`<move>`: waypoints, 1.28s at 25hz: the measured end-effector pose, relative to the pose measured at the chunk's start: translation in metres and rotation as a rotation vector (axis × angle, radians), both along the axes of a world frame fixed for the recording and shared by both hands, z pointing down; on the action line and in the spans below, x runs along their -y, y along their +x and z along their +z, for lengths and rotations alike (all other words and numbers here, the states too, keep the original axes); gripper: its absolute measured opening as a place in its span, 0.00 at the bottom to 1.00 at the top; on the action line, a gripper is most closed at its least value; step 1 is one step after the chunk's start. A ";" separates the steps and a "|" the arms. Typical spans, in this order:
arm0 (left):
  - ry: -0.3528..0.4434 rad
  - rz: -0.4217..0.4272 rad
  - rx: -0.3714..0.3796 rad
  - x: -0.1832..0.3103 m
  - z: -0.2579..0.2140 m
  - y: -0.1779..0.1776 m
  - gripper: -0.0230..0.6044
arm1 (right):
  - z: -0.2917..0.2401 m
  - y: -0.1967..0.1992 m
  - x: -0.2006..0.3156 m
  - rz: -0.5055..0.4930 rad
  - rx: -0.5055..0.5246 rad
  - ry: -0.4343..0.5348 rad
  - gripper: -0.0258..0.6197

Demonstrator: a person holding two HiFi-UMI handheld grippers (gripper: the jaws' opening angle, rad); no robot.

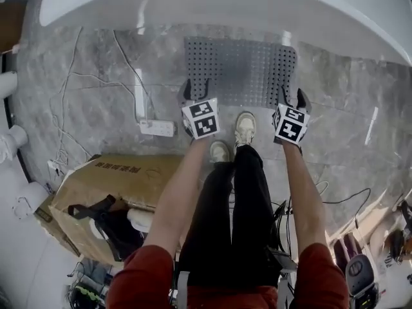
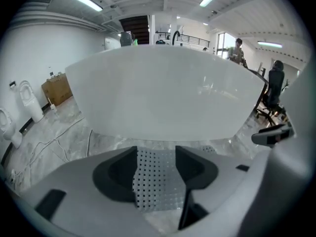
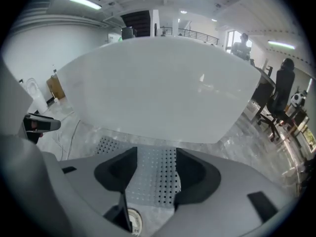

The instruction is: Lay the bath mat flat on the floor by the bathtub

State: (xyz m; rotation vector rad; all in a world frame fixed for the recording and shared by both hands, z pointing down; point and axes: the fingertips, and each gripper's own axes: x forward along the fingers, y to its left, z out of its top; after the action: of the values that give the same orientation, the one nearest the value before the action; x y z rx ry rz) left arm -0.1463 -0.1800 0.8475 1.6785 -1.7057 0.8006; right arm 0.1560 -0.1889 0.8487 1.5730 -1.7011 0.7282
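Over the near edge of the bath mat (image 1: 241,69), the left hand-held gripper (image 1: 196,87) hangs with jaws spread wide, nothing pinched. Its own view confirms this: both dark jaws stand apart, and the perforated grey mat (image 2: 155,181) shows through the gap, lying on the floor beyond them. The right hand-held gripper (image 1: 293,95) is in the same state over the mat's near right corner, jaws fully apart and empty, mat (image 3: 153,177) visible between them but not clamped. Both point steeply down, one at each near corner. The mat lies spread flat on the grey marbled floor (image 1: 84,56), long side parallel to the white bathtub (image 1: 257,5), far edge close under the tub's overhanging rim. No folds visible from the head view. The person's shoes (image 1: 244,127) stand just short of the mat's near edge, between the two arms. Left of the mat: a white power strip (image 1: 157,128) with loose white cables (image 1: 71,76) trailing over the tiles. Nearer the person, left side, a cardboard box (image 1: 122,179). Left gripper view also catches a toilet (image 2: 29,100) against the wall and an office chair (image 2: 274,90) past the tub's far end.
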 end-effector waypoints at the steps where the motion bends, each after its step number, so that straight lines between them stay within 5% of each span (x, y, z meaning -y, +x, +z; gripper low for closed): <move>1: 0.023 0.006 -0.007 0.004 -0.022 0.003 0.42 | -0.022 -0.005 0.003 0.005 0.012 0.025 0.41; 12: 0.232 0.096 -0.076 -0.040 -0.274 0.018 0.42 | -0.277 -0.065 -0.024 0.007 0.127 0.247 0.41; 23: 0.547 0.260 -0.060 -0.060 -0.514 0.039 0.42 | -0.532 -0.103 -0.068 -0.071 0.144 0.583 0.41; 32: 0.771 0.322 -0.030 -0.066 -0.645 0.079 0.42 | -0.665 -0.082 -0.091 -0.124 0.153 0.814 0.41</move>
State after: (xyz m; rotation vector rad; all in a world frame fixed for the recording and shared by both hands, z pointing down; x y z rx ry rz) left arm -0.0678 -0.1141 0.2020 2.5021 -1.8759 0.2312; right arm 0.0745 -0.0979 0.1833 1.9288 -2.3585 0.0650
